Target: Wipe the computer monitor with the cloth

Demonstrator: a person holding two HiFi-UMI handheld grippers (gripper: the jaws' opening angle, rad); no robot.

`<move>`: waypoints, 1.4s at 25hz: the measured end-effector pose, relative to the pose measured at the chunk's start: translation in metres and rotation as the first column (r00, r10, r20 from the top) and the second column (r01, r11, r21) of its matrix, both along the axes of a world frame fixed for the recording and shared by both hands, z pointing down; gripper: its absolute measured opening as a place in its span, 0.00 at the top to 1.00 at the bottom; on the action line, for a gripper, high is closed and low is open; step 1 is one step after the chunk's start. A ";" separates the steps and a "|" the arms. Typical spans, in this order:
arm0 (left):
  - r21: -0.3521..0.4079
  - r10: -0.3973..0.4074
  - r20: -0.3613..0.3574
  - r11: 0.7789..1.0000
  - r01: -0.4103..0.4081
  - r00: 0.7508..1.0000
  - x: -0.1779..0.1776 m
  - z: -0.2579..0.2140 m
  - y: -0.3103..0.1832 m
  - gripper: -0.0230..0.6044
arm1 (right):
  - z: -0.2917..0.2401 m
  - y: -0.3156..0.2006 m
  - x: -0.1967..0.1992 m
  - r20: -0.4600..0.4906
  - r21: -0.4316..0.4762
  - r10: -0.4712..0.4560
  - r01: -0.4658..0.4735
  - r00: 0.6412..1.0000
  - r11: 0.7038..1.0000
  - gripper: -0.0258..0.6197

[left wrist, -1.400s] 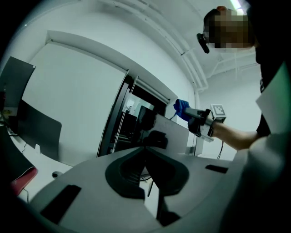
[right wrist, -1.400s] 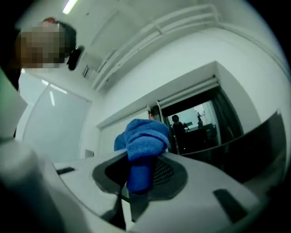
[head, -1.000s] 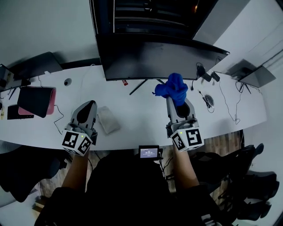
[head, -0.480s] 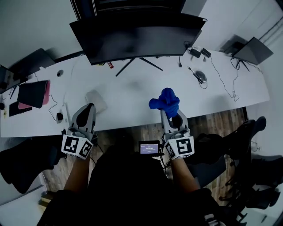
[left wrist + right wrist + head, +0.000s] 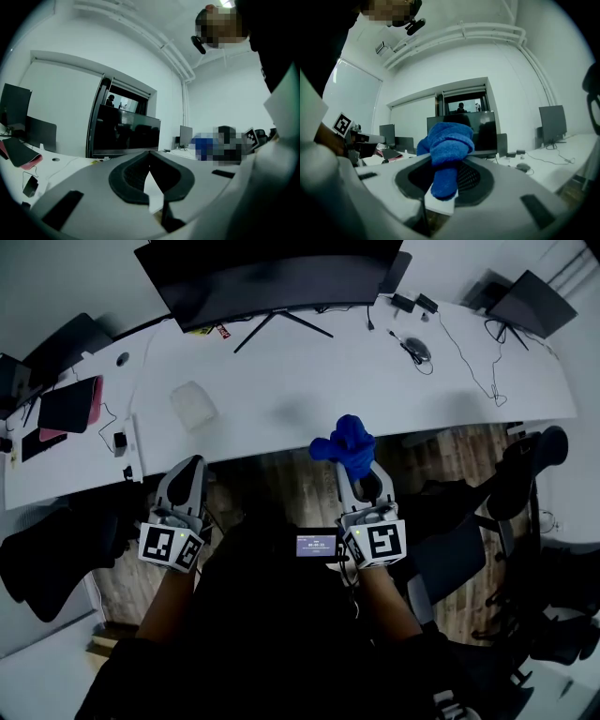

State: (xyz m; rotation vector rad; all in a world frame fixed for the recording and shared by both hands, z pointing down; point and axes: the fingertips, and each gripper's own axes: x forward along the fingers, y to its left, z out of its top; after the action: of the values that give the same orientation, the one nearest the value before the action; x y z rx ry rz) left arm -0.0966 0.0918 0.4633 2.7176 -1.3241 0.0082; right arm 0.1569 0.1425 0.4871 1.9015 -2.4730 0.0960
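The wide black monitor stands at the back of the long white desk; it also shows far ahead as the monitor and the monitor. A bunched blue cloth is clamped in my right gripper, which hangs off the desk's front edge over the floor; the cloth fills the jaws. My left gripper is shut with nothing in it, also short of the desk, jaws meeting at the tip.
On the desk lie a crumpled white wipe, a pink-backed tablet, a small charger and cables with a round puck. A laptop sits at far right. Dark office chairs stand on the wood floor.
The view has drawn back from the desk: both grippers now hang over the floor before its edge, the monitor lies farther off. The cloth stays clamped in the right gripper.
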 end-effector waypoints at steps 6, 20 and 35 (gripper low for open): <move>0.019 -0.019 0.000 1.000 0.019 1.000 -0.022 0.007 0.037 0.97 | 0.018 0.047 -0.016 0.016 -0.048 0.035 -0.034 0.999 0.998 0.81; 0.074 0.102 -0.076 0.993 -0.097 0.992 -0.117 -0.008 0.134 0.97 | 0.011 0.162 -0.125 0.011 -0.054 0.155 -0.154 0.988 0.987 0.81; 0.042 0.195 -0.098 0.981 -0.192 0.976 -0.217 0.017 0.252 0.97 | 0.023 0.295 -0.226 0.005 -0.121 0.204 -0.202 0.979 0.972 0.81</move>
State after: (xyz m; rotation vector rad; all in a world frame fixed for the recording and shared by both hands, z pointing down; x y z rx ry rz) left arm -0.3138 0.3439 0.4800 2.8209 -1.0383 -0.1336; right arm -0.0687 0.4374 0.5097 2.1026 -2.2192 0.2590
